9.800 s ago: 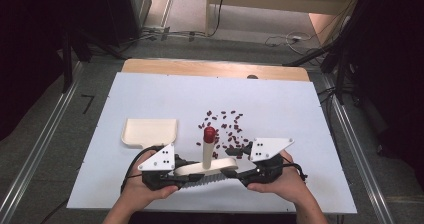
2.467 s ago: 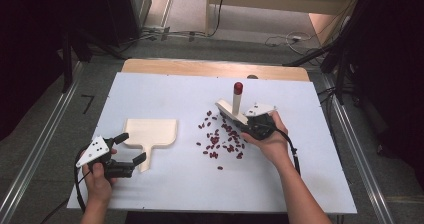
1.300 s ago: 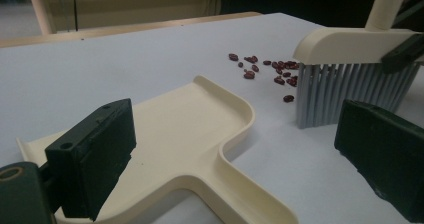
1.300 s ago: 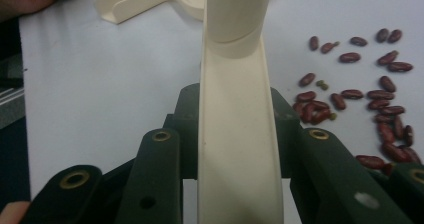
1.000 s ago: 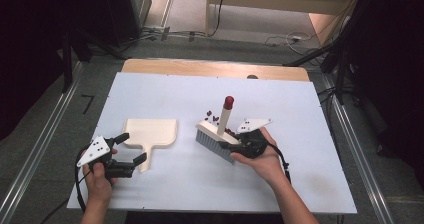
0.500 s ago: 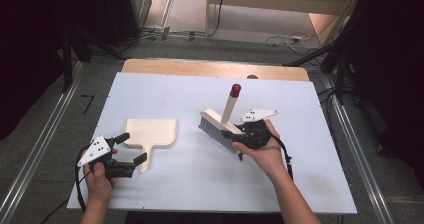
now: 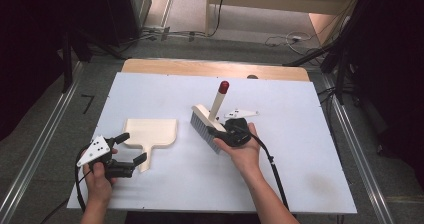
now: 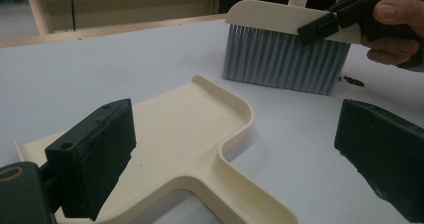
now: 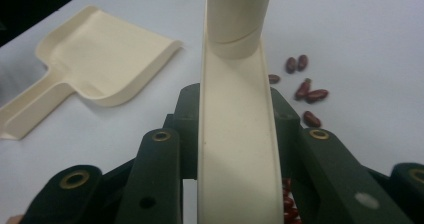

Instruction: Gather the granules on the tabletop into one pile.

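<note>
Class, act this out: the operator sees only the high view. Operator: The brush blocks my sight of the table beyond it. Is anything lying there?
Observer: Yes. The right gripper view shows dark red beans loose on the table beside the brush.
Operator: How does the right gripper hold the brush?
Observer: The right gripper has its fingers shut on the brush's cream back, one on each side.
Operator: Do the bristles reach the table?
Observer: In the left gripper view, the tips of the grey bristles appear to meet it.
</note>
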A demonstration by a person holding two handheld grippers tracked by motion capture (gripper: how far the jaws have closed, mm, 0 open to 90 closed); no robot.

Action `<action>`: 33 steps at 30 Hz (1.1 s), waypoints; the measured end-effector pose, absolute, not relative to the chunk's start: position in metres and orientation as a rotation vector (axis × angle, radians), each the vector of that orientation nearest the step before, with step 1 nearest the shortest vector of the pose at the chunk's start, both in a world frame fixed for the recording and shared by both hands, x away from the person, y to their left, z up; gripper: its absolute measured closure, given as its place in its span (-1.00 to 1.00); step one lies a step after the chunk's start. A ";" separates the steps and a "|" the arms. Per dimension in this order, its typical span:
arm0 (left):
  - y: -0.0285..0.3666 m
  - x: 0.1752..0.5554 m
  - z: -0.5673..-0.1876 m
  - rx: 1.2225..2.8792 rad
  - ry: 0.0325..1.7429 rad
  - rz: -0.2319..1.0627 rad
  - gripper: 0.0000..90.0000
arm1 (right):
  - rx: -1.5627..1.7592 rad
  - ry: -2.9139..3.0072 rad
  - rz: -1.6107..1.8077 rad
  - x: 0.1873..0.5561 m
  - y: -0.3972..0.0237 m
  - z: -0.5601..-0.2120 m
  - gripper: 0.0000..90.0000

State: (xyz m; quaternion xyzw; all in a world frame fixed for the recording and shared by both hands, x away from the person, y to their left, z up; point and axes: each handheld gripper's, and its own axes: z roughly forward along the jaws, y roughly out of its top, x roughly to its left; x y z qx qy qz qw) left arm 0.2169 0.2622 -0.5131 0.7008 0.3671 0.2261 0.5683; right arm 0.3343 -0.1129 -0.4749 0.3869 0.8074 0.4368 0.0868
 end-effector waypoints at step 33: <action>0.261 0.217 -0.513 1.651 0.865 0.534 -0.93 | 1.278 2.230 1.327 0.336 -0.139 -0.463 0.45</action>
